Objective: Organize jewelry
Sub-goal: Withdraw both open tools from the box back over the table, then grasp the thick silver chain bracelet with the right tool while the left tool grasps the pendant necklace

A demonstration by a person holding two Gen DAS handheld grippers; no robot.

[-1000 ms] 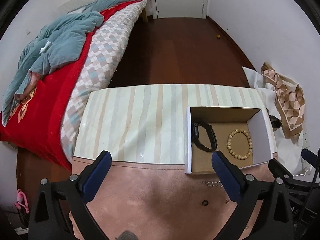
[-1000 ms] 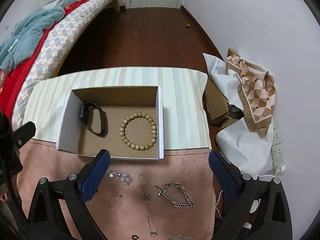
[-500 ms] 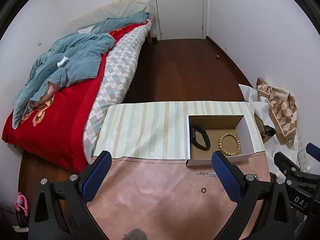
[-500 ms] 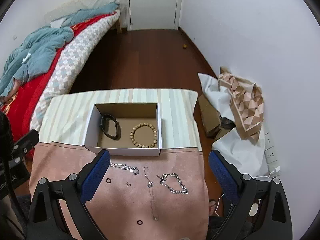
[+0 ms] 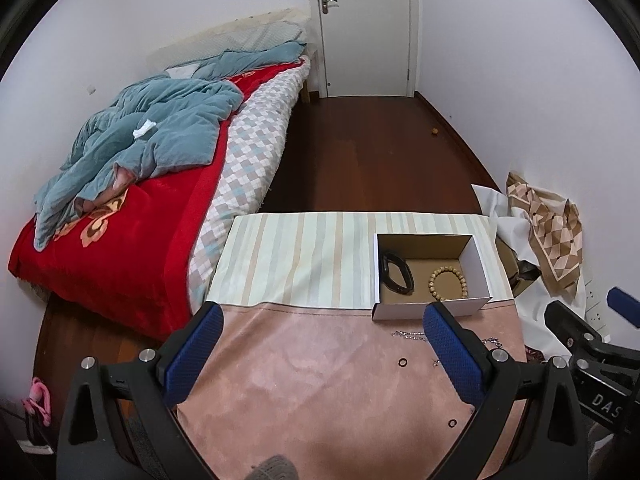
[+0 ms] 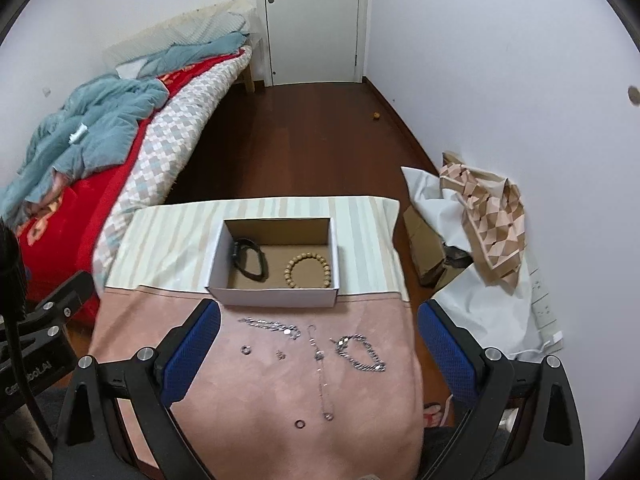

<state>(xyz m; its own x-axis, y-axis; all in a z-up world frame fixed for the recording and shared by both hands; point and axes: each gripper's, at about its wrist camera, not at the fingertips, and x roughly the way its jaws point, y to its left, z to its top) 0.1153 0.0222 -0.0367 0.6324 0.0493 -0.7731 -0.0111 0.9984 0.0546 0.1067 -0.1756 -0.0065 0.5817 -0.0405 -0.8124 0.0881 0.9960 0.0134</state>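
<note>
An open cardboard box (image 6: 276, 296) (image 5: 430, 310) stands on the table and holds a black band (image 6: 249, 259) (image 5: 396, 274) and a wooden bead bracelet (image 6: 308, 270) (image 5: 448, 280). On the pink cloth (image 6: 256, 400) before it lie a silver chain (image 6: 270, 326), a thick chain bracelet (image 6: 362, 354), a thin necklace (image 6: 322, 376), a small stud (image 6: 281, 355) and two rings (image 6: 245, 349) (image 6: 299, 424). My right gripper (image 6: 318, 356) is open and empty, high above the cloth. My left gripper (image 5: 320, 354) is open and empty, above the cloth's left part.
A striped cloth (image 5: 296, 256) covers the table's far half. A bed with a red cover (image 5: 120, 220) stands at the left. Paper bags and cartons (image 6: 480, 216) lie on the floor at the right wall. A shut door (image 6: 312, 20) is at the back.
Both grippers have pulled back and up from the table, so the box and jewelry look smaller and more of the room shows. Both stay open and empty.
</note>
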